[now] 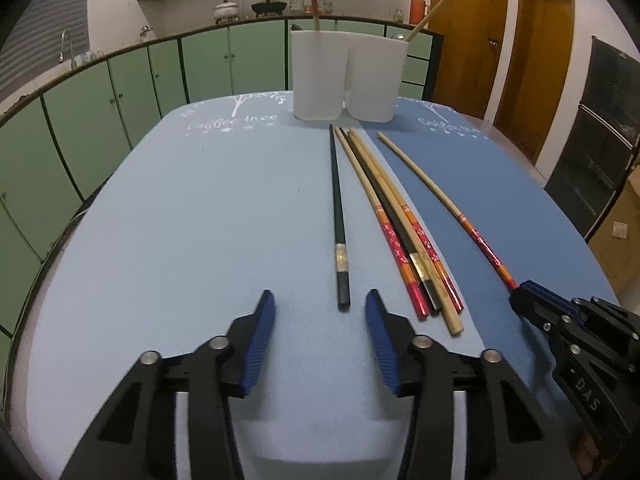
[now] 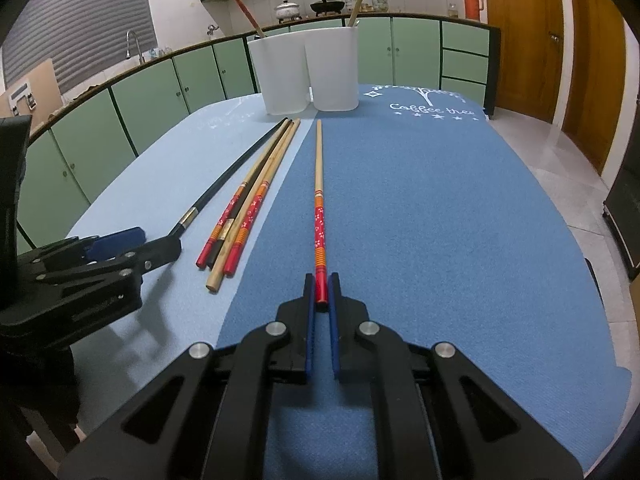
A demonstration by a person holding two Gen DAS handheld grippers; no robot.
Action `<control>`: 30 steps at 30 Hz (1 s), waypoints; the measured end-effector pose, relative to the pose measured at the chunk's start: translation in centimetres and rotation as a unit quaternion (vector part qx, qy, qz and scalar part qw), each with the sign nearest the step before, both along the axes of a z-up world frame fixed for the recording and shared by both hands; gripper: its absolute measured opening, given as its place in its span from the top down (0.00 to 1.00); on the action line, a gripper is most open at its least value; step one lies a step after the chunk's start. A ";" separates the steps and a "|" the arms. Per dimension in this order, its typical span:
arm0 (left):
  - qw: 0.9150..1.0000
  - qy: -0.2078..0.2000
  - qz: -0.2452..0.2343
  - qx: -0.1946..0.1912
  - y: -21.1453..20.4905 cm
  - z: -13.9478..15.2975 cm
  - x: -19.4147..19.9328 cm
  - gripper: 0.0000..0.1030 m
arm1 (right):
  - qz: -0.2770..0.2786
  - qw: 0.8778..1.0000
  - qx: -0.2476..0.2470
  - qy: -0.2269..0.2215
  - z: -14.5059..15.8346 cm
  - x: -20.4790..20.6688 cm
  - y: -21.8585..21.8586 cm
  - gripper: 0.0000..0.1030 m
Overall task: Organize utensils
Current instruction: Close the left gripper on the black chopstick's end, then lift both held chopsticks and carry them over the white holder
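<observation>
Two chopsticks in holder (image 1: 346,76); five left on tabletop (image 1: 200,208). Right gripper (image 2: 322,292) pinching red chopstick (image 2: 319,216); left gripper (image 1: 320,312) spread around black chopstick (image 1: 338,216).

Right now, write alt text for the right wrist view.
The right gripper is shut on the red end of a lone chopstick lying on the blue table mat. To its left lie four more chopsticks, and the left gripper is at a separate black chopstick's end. Two white holders stand behind.
</observation>
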State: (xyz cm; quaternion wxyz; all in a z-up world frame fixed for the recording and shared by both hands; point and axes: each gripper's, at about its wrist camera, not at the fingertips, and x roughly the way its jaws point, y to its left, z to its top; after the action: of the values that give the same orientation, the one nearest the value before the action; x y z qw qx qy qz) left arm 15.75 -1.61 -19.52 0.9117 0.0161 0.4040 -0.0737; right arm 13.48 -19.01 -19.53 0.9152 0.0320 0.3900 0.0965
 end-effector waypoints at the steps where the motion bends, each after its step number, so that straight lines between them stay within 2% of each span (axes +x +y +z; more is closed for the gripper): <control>1: 1.000 -0.001 0.001 -0.001 0.0 0.0 0.2 0.66 | 0.000 1.000 0.001 -0.001 0.0 0.0 0.0 0.94; 3: 1.000 -0.001 -0.004 -0.006 -0.1 0.0 0.3 0.78 | 0.000 1.000 0.004 -0.001 -0.1 0.1 -0.1 0.94; 8: 1.000 -0.008 -0.004 0.004 -0.8 -0.2 0.2 0.86 | 0.003 1.000 0.004 -0.007 -0.2 0.1 -0.2 0.95; 9: 1.000 -0.009 -0.004 0.002 -0.7 -0.1 0.2 0.94 | 0.003 1.000 0.005 -0.006 -0.2 0.1 -0.2 0.95; 17: 1.000 -0.013 -0.007 -0.007 -0.3 1.2 -0.5 0.94 | 0.006 1.000 0.020 0.003 1.3 0.1 -1.0 0.95; 23: 0.999 -0.046 -0.023 0.009 0.2 5.2 -2.0 0.94 | 0.010 0.999 0.026 -0.028 4.9 -0.3 -1.8 0.95; 30: 0.995 -0.099 -0.025 -0.006 1.1 10.7 -2.5 0.94 | 0.012 0.996 0.035 -0.075 10.2 -0.5 -3.1 0.95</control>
State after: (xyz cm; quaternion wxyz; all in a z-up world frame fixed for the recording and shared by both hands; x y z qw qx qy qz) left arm 13.27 -0.52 -8.79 0.9452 0.0279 0.3105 -0.0970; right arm 13.03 -22.15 -9.32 0.9389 0.0522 0.3169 0.1237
